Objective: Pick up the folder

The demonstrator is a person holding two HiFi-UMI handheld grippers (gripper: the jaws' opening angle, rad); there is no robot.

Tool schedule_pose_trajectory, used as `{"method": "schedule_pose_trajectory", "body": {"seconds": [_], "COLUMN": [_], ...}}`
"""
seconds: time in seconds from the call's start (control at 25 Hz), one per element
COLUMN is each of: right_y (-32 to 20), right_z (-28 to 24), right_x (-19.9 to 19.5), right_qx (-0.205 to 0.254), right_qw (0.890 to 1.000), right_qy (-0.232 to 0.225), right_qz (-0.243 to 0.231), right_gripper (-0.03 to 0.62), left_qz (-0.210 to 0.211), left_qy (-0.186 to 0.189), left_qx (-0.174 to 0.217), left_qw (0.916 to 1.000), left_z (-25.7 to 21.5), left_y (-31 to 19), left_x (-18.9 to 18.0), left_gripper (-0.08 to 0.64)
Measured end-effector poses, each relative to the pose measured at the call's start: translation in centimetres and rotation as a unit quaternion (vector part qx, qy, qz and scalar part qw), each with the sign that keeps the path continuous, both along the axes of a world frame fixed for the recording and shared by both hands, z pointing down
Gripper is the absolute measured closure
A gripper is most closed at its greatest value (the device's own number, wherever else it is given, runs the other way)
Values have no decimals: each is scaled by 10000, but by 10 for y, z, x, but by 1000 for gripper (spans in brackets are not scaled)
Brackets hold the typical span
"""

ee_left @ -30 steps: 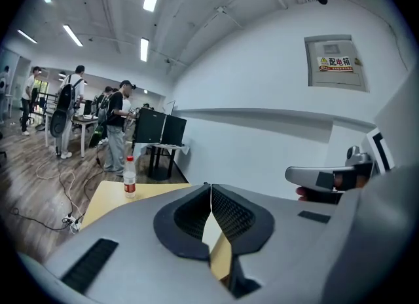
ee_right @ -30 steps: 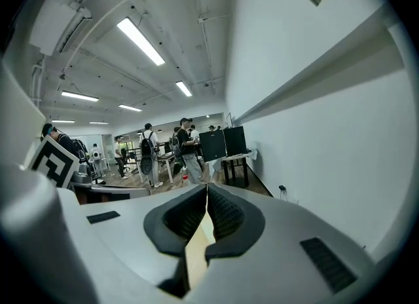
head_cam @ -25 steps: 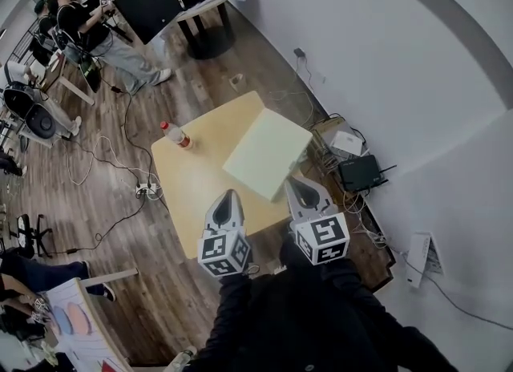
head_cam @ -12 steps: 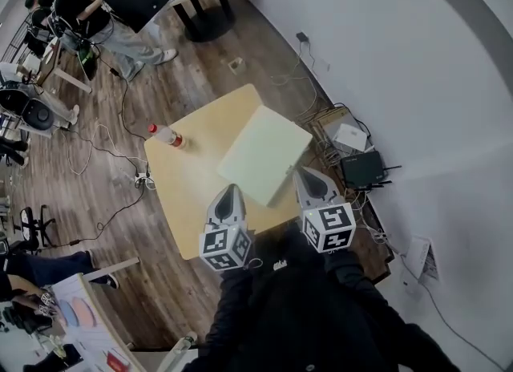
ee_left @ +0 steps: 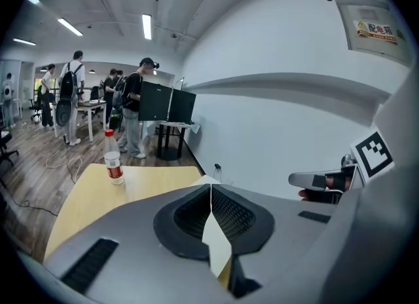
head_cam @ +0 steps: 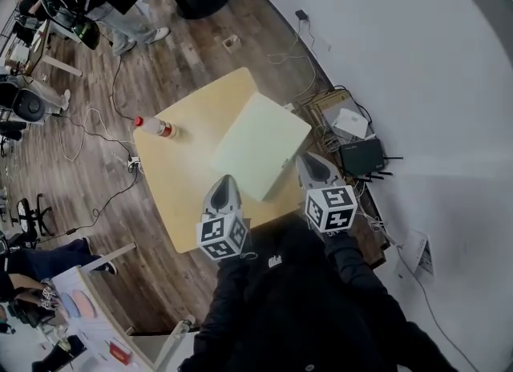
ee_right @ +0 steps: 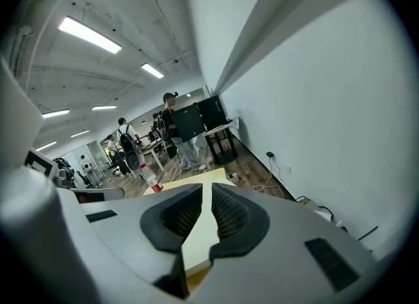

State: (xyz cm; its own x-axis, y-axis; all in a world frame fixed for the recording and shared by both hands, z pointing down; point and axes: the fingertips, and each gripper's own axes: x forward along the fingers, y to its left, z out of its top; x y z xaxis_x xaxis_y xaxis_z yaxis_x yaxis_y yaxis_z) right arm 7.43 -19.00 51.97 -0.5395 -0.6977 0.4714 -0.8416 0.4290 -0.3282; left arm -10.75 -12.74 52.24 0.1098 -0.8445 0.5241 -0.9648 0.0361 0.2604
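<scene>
Even, fairly bright indoor light is given by ceiling strip lights (ee_left: pixel 145 26); the strips are clipped to pure white in both gripper views. The white wall (head_cam: pixel 417 66) is rendered bright in the head view, greyer toward the edges. Strong fisheye bending is seen everywhere: wall and ceiling lines are curved, and the gripper views are ringed by a black vignette. The bodies of the left gripper (ee_left: pixel 211 190) and right gripper (ee_right: pixel 208 188) are rendered soft up close, the background sharper. Detail is lost in the black sleeves (head_cam: pixel 280 314).
</scene>
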Motion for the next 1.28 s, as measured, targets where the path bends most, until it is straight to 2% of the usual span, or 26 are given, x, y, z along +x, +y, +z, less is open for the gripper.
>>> {"method": "schedule_pose_trajectory", "body": {"seconds": [0.28,0.72,1.0,1.28], "right_y": [-34,-62,-73,-87], "right_z": [81,181,222,257], "right_x": [16,29,30,27], "right_qx": [-710,-1543,-1909,-2272], "right_qw": [9971,9862,9734,9470], "right_qy": [112,-185,-887,-1986], "right_qz": [266,572,909,1098], "right_gripper": [504,380,283,172], "left_qz": [89,247,227,208], "left_qy": [-1,-1,37,66], "left_qx": [-413,-819,-912,-975], "left_qw": [9991,9963,9956,9950], "left_z": [55,126,144,159], "left_y": [-24,-66,-72,-74], "left_x": [1,8,10,10], "left_gripper": [526,526,526,526]}}
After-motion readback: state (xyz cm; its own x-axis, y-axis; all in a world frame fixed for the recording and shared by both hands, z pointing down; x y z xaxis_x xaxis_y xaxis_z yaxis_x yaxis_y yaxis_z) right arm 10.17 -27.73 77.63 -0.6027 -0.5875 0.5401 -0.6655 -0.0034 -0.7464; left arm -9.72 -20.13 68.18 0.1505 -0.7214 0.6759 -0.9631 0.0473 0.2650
